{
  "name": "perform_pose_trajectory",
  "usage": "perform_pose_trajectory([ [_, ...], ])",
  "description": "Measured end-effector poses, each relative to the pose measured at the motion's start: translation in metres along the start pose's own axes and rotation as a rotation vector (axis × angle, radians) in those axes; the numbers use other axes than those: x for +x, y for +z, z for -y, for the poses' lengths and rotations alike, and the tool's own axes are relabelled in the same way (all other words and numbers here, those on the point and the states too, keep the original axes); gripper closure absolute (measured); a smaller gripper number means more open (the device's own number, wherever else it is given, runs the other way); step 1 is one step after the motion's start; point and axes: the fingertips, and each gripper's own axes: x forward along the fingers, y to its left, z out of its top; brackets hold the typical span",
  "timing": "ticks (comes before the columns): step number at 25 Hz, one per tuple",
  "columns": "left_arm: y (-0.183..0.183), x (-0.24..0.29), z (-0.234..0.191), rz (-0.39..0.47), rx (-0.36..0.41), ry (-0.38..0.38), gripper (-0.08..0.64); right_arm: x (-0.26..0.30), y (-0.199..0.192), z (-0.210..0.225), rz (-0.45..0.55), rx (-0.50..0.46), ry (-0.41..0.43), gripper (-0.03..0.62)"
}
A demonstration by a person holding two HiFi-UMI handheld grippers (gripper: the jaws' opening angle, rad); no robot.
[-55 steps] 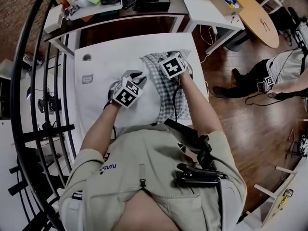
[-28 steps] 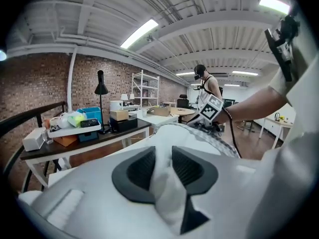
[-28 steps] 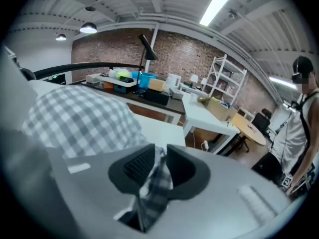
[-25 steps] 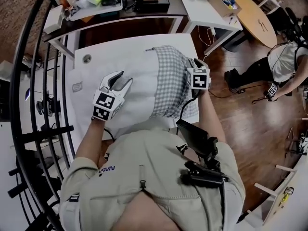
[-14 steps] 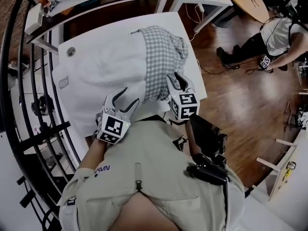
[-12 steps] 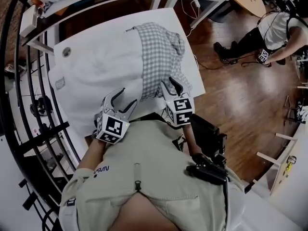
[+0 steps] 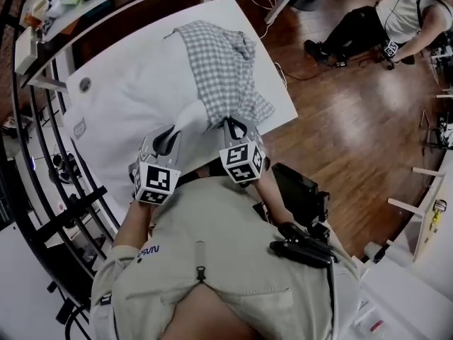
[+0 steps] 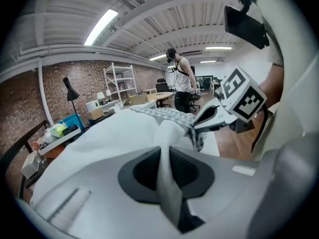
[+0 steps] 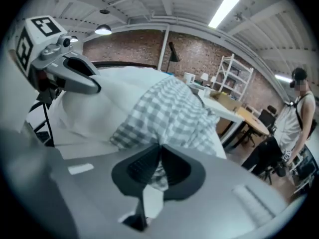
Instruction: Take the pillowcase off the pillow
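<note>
The room crowds you on the left, where a curved black railing [image 7: 74, 202] runs just beside the white table [image 7: 269, 62]. Past the table's far end stands a second table [image 7: 56, 6] loaded with clutter. To your right the wooden floor [image 7: 354, 119] is open, and another person [image 7: 403, 13] is well apart from you at its far side, near a round wooden table [image 9: 251, 117]. Nothing lies between your tongs and the bedding, and your own torso hides the table's near edge in the head view.

The pillow [image 7: 134, 98] lies along the table, bare white over its left part. The checked pillowcase [image 7: 219, 69] is bunched over its right end, reaching from the far corner to the near edge of the table.

Your left tongs [image 7: 168, 139] are closing, and a fold of the pillow's white cloth is pinched between the pads with the jaws almost together. Your right tongs [image 7: 233, 127] are closing too, nearly together on the near hem of the checked pillowcase, which passes between the pads. The two tongs sit side by side at the near edge, close but not touching.

Behind it all are a brick wall [image 9: 199, 49], white shelving [image 9: 234, 73] and strip lights under a ribbed ceiling.
</note>
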Motion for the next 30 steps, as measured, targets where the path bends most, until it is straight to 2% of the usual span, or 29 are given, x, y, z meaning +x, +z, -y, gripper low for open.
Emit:
perform_pose_trajectory([
  [4,0.036,-0.025,-0.031,0.084,-0.006,0.032,0.523,-0.024,0.01,0.049,0.042,0.026,-0.151,0.571],
  [8,0.048,-0.035,-0.039,0.128,-0.035,0.03,0.526,-0.03,0.003,0.093,0.032,0.039,-0.282,0.572],
  [11,0.046,-0.035,-0.038,0.133,-0.064,0.027,0.529,-0.018,-0.021,0.125,-0.033,0.048,-0.365,0.574],
  [14,0.036,-0.037,-0.041,0.123,-0.09,0.035,0.532,0.0,-0.062,0.161,-0.153,0.065,-0.442,0.574],
  [16,0.028,-0.035,-0.039,0.107,-0.093,0.014,0.532,0.014,-0.086,0.177,-0.201,0.092,-0.437,0.574],
  [18,0.019,-0.026,-0.03,0.084,-0.084,-0.026,0.529,0.026,-0.098,0.177,-0.21,0.089,-0.391,0.574],
  [21,0.007,-0.011,-0.016,0.05,-0.104,-0.063,0.512,0.039,-0.102,0.166,-0.215,0.113,-0.326,0.572],
  [23,0.005,-0.009,-0.009,0.039,-0.129,-0.083,0.471,0.037,-0.097,0.163,-0.203,0.151,-0.311,0.566],
  [25,0.015,-0.016,-0.004,0.045,-0.132,-0.107,0.412,0.025,-0.078,0.164,-0.148,0.18,-0.3,0.529],
  [27,0.036,-0.03,-0.004,0.085,-0.115,-0.112,0.36,0.012,-0.049,0.168,-0.051,0.209,-0.286,0.487],
  [30,0.084,-0.046,-0.026,0.241,-0.113,-0.069,0.362,0.001,0.009,0.176,0.101,0.189,-0.258,0.476],
])
